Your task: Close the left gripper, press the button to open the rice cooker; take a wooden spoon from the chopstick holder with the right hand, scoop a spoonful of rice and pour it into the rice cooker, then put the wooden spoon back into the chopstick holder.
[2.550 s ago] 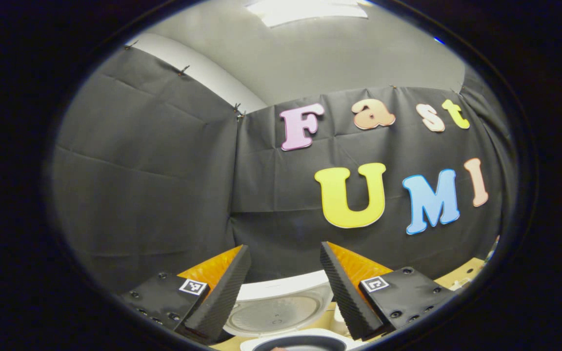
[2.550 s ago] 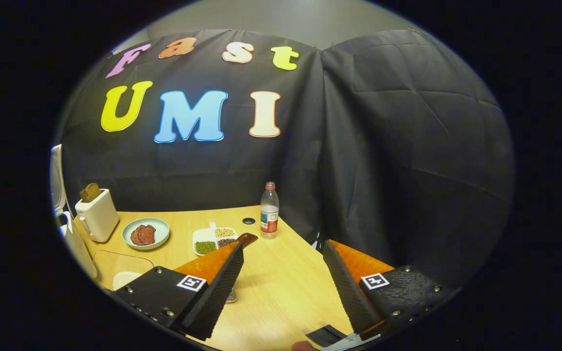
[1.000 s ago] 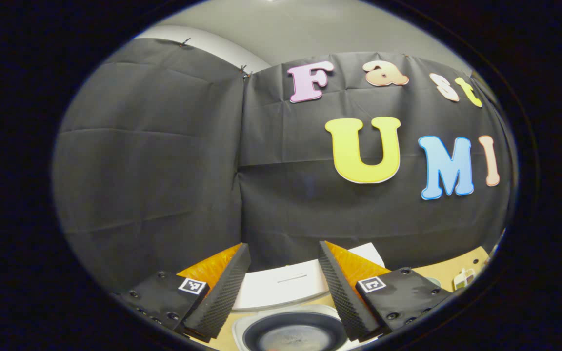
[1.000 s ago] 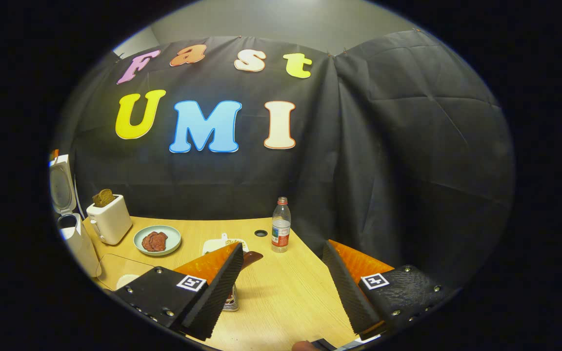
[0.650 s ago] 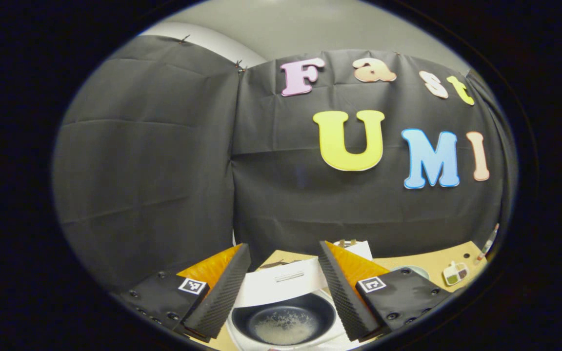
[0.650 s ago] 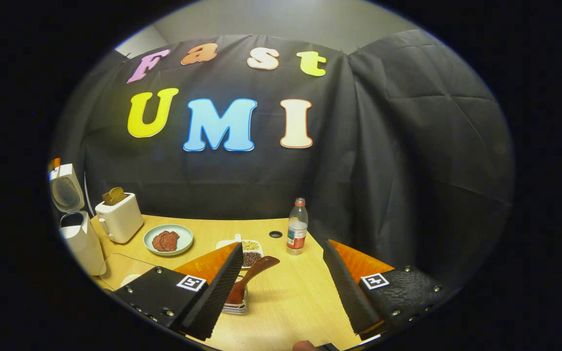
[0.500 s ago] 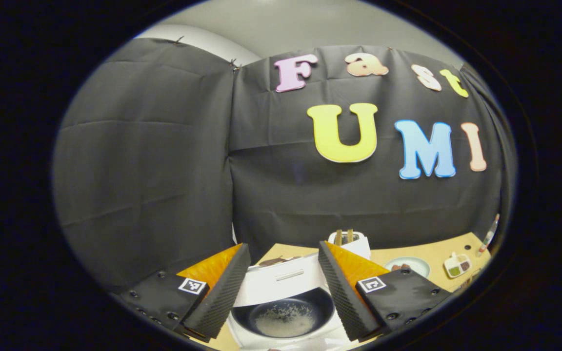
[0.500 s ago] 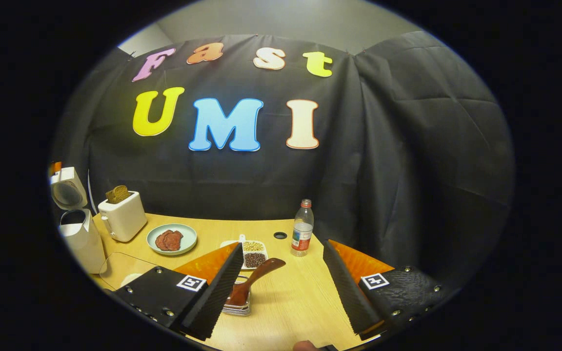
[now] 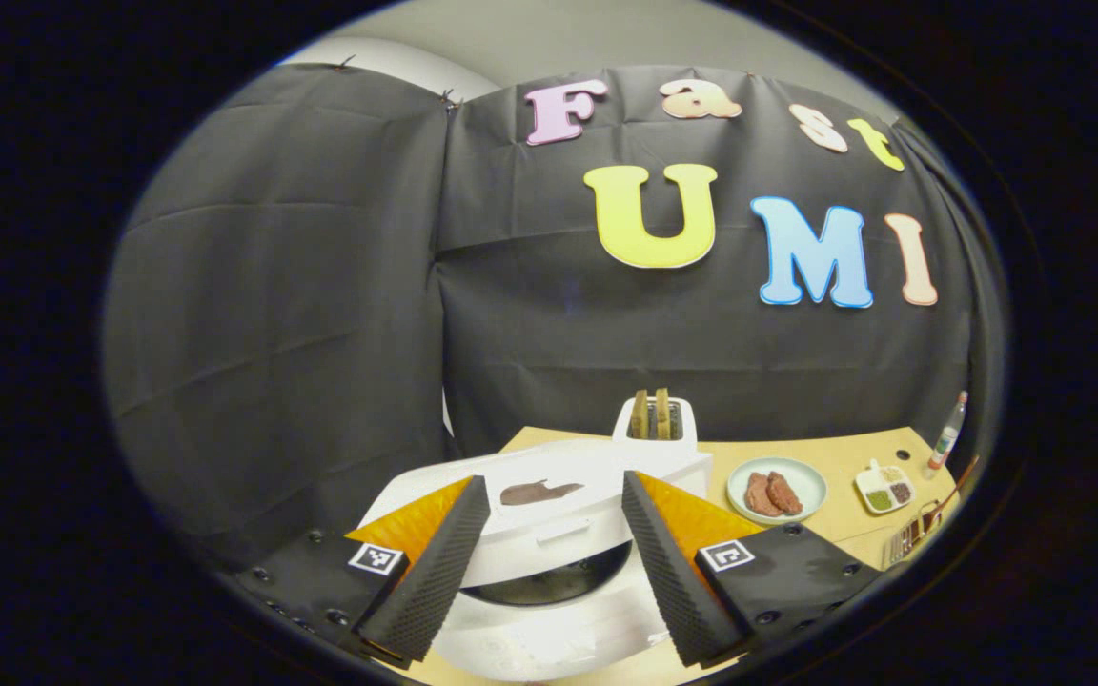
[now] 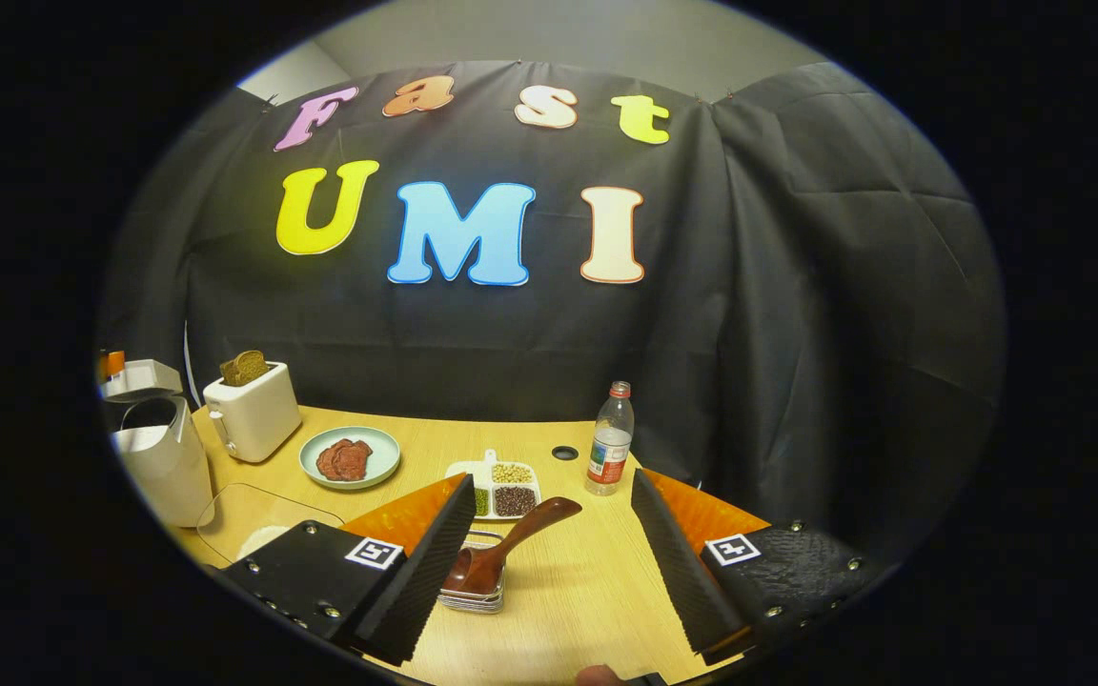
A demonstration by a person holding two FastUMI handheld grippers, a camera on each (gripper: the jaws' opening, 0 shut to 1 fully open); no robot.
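The white rice cooker [image 9: 549, 624] sits just beyond my open left gripper [image 9: 554, 481]. Its lid [image 9: 549, 495] hangs low over the dark pot, leaving a narrow gap. In the right gripper view the rice cooker [image 10: 163, 462] stands at the far left with its lid tilted partway down. The brown wooden spoon [image 10: 501, 553] lies in the chopstick holder [image 10: 473, 586] on the table. It is a little ahead of my right gripper [image 10: 554, 481], which is open with nothing between its fingers.
A white toaster [image 10: 252, 410] holding bread stands beside the cooker. A plate of meat [image 10: 349, 457], a divided dish of beans [image 10: 497, 488] and a water bottle [image 10: 610, 438] sit farther back on the wooden table [image 10: 578, 591]. A clear container [image 10: 230, 519] lies left of my right gripper.
The rice cooker lid has swung from upright down to nearly closed, hiding the rice in the pot. The right gripper has drawn back from the spoon, which rests in the holder.
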